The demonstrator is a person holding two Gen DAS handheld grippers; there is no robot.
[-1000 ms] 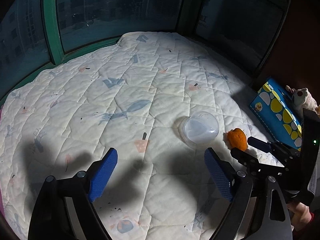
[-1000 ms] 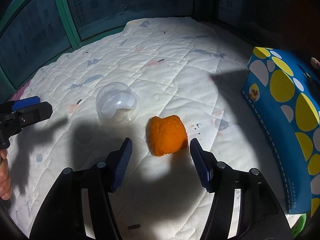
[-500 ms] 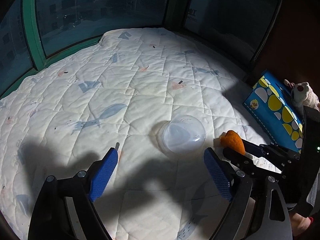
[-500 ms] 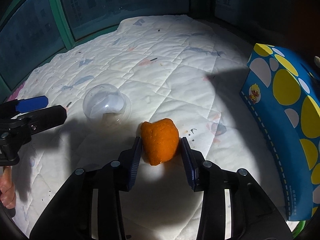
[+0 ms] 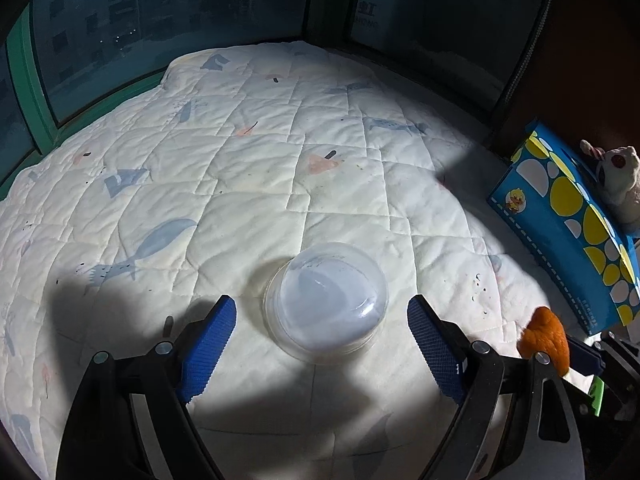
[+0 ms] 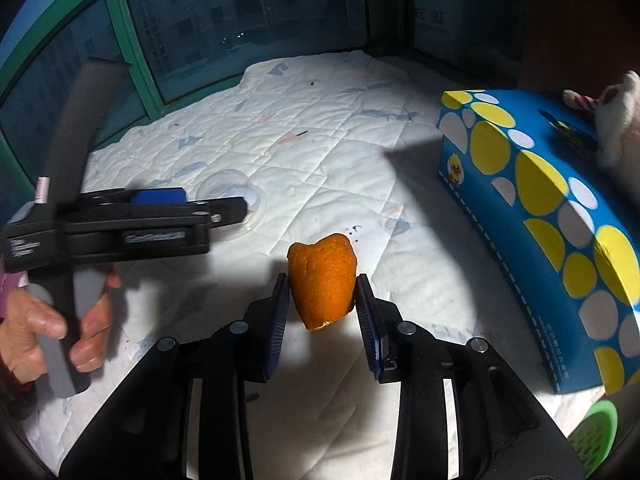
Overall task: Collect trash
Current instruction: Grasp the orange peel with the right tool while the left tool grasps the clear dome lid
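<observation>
A clear plastic dome lid (image 5: 326,304) lies on the white quilted bedspread (image 5: 240,168). My left gripper (image 5: 322,344) is open, its blue pads either side of the lid, not touching it. The lid also shows in the right wrist view (image 6: 236,196), partly behind the left gripper (image 6: 192,210). My right gripper (image 6: 323,316) is shut on an orange peel (image 6: 322,282) and holds it above the quilt. The peel shows at the right edge of the left wrist view (image 5: 546,338).
A blue box with yellow and white dots (image 6: 552,216) stands on the right, with a white plush toy (image 5: 620,176) behind it. A green object (image 6: 594,436) sits at the lower right. Dark windows with green frames (image 6: 132,52) border the far side.
My right gripper closed on the orange peel and lifted it off the quilt. My left gripper moved forward until its open pads flank the dome lid.
</observation>
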